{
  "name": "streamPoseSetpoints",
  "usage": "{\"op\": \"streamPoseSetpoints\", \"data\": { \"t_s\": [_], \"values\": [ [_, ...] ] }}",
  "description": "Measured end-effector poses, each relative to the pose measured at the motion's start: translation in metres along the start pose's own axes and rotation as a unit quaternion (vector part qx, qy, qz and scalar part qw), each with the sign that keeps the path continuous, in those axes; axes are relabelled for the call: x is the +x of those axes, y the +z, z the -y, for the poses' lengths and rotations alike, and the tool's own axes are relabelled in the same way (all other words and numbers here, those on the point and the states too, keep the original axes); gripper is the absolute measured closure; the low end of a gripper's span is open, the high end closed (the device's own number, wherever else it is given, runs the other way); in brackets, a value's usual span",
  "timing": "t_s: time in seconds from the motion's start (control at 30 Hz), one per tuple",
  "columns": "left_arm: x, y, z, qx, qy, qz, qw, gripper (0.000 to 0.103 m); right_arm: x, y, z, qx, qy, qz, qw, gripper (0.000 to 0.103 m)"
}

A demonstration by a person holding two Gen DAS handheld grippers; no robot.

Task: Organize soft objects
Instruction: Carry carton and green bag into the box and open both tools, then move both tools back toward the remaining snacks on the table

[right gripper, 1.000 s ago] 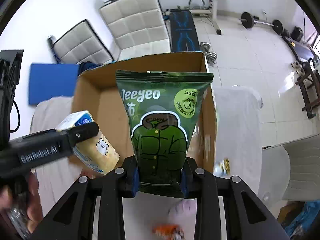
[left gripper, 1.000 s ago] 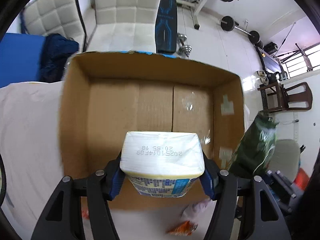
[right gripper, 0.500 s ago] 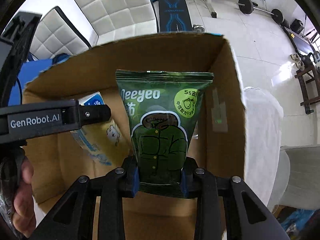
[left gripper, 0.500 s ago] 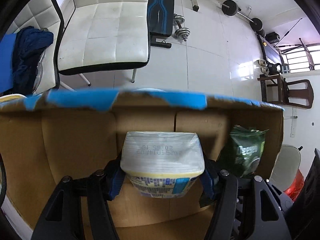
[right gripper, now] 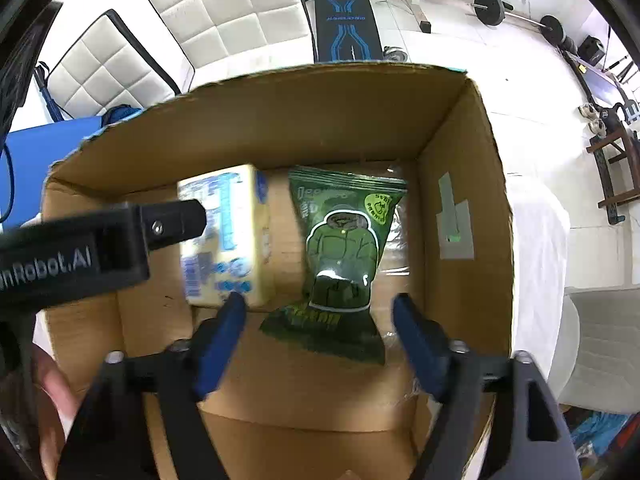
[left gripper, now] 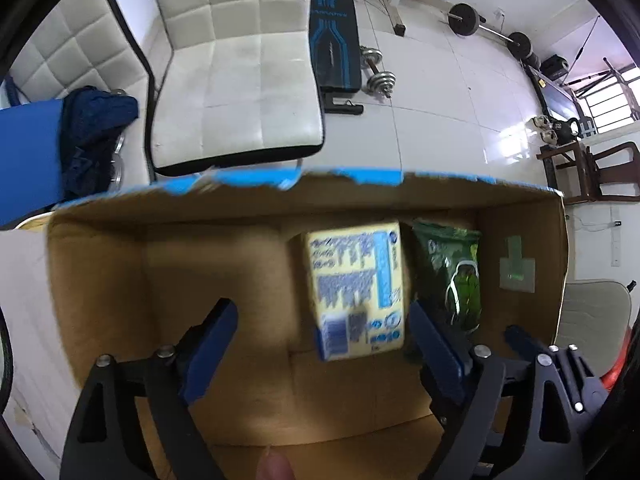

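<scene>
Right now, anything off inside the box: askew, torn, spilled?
Nothing spilled. The tissue pack and green pouch sit side by side in the cardboard box. The tissue pack looks blurred and tilted, perhaps still settling. The box's far rim is ragged, with torn blue tape. Both grippers have just opened, gripping nothing.

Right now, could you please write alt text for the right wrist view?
A glossy green snack bag and a yellow-and-blue tissue pack sit side by side in an open brown cardboard box. The right tongs, jaws just opened, hover empty above the bag.
</scene>
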State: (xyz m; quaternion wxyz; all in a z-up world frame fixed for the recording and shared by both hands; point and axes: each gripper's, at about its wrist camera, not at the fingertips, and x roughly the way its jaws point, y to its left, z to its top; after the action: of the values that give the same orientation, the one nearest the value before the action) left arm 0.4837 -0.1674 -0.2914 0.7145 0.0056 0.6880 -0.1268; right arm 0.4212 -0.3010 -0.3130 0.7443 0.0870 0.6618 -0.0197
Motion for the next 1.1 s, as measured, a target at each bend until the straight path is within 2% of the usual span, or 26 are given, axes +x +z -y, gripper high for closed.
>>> {"op": "streamPoseSetpoints", "data": {
  "t_s": [0.07,0.1,0.13,0.33,0.57,0.77,0.93,1.0,1.1],
  "values": [
    [-0.008,-0.012,-0.004,0.003,0.006,0.011,0.9999,0.006,-0.006,-0.007,-0.002,0.002,0.000,0.004,1.000,0.008],
    [-0.011,-0.017,-0.005,0.003,0.010,0.016,0.9998,0.006,-0.009,-0.011,-0.004,0.001,-0.002,0.007,1.000,0.002],
    [-0.016,-0.024,-0.006,0.005,0.015,0.025,0.9996,0.006,-0.013,-0.016,-0.005,0.000,0.000,0.012,1.000,0.000],
    [-0.049,-0.064,-0.019,-0.003,0.027,0.077,0.9967,0.006,-0.041,-0.052,-0.014,-0.003,-0.022,0.031,0.999,0.000],
    [-0.097,-0.117,-0.015,0.009,0.057,0.143,0.9881,0.006,-0.090,-0.093,-0.033,-0.015,-0.047,0.071,0.996,0.000],
    [-0.121,-0.155,-0.009,0.013,0.074,0.166,0.9832,0.006,-0.134,-0.129,-0.037,-0.014,-0.041,0.101,0.994,0.000],
    [-0.141,-0.181,-0.007,0.000,0.068,0.176,0.9820,0.006,-0.167,-0.155,-0.037,-0.021,-0.035,0.120,0.992,0.000],
    [-0.150,-0.191,-0.009,-0.007,0.060,0.185,0.9809,0.006,-0.176,-0.163,-0.034,-0.018,-0.027,0.121,0.992,0.000],
    [-0.154,-0.207,-0.016,-0.017,0.067,0.186,0.9800,0.005,-0.180,-0.178,-0.019,0.000,-0.011,0.105,0.994,0.000]
  ]
}}
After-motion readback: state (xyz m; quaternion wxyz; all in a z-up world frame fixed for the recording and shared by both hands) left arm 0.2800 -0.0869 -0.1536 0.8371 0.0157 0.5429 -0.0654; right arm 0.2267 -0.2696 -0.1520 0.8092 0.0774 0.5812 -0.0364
